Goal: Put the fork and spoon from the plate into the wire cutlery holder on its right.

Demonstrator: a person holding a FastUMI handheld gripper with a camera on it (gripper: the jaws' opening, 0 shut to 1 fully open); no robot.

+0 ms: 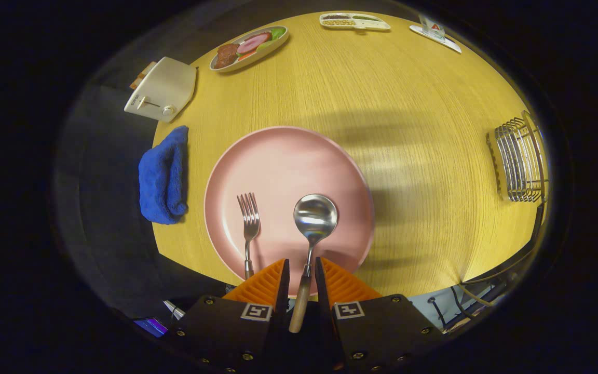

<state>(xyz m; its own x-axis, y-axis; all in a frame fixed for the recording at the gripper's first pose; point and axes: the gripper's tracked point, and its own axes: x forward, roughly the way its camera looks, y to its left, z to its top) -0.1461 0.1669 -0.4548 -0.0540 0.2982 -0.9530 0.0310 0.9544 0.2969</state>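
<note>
A pink plate (278, 161) lies on the yellow wooden table just ahead of my gripper (302, 267). On its near half lie a fork (249, 223) and, to its right, a spoon (314, 218) with a wooden handle. The spoon's handle runs back between my fingers, and a thin gap shows on each side of it, so the gripper is open around it. The fork's handle end passes under the left finger (268, 283). The wire cutlery holder (519, 161) stands far off to the right of the plate.
A blue cloth (164, 176) lies left of the plate and a white toaster (163, 89) stands beyond it. At the far side are a plate of food (249, 47), a divided dish (353, 21) and a small stand (434, 31). Bare tabletop separates plate and holder.
</note>
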